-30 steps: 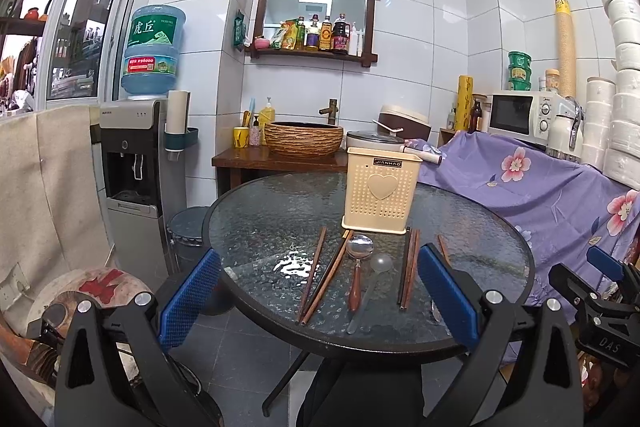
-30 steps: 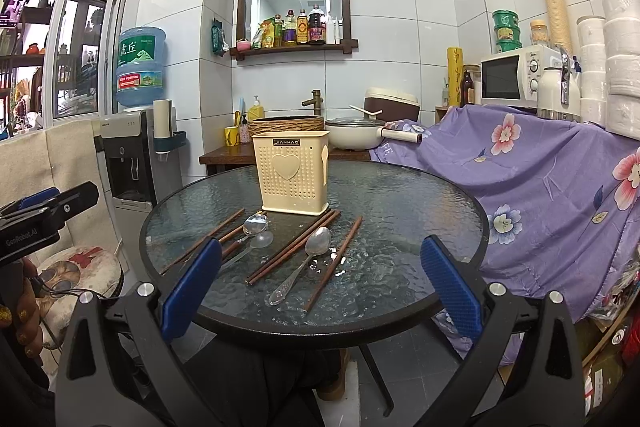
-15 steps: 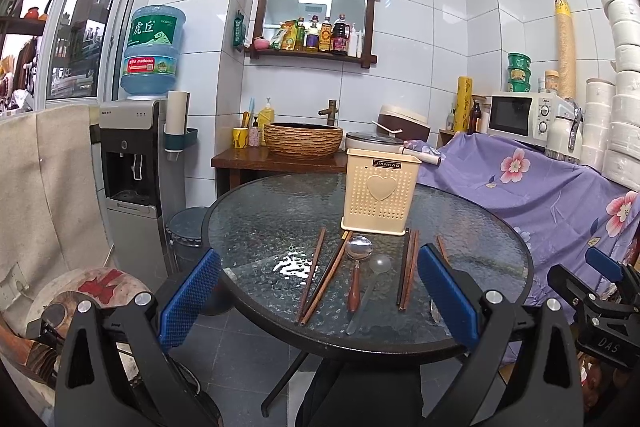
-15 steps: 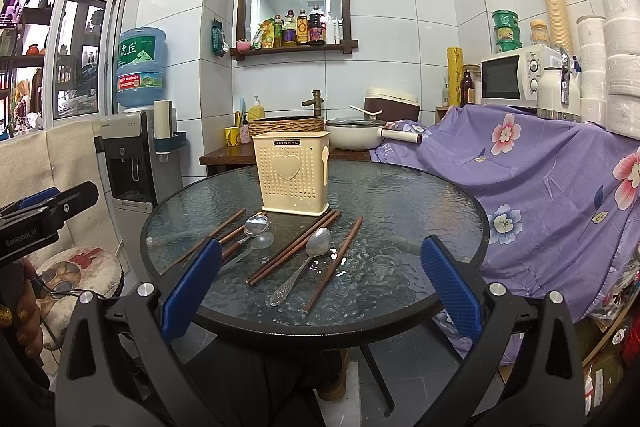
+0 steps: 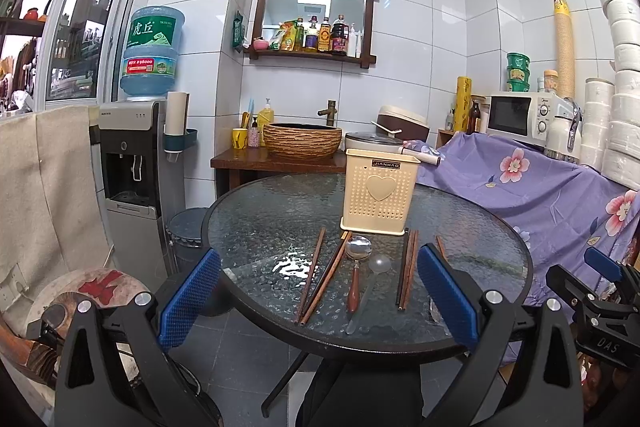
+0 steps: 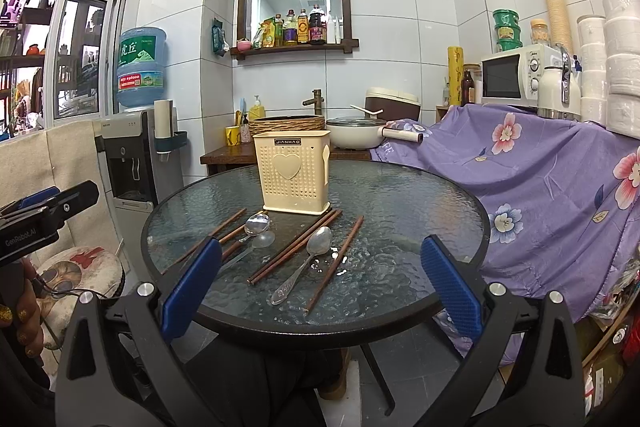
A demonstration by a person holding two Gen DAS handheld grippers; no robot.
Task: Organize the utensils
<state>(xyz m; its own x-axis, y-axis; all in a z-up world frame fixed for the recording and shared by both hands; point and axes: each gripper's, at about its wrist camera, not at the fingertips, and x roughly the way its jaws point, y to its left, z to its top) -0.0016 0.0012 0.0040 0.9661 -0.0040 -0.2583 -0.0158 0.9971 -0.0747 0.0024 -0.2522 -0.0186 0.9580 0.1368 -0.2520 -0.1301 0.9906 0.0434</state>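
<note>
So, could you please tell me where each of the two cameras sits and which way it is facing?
Left wrist: sits on the left hand-held gripper, looking along its open blue pads across the glass table to the cream utensil holder; the right hand-held gripper shows at the right edge.
Right wrist: sits on the right hand-held gripper, further right, facing the same table and holder; the left hand-held gripper and the person's hand show at the left edge.
Shared: table, holder, chopsticks, spoons.
</note>
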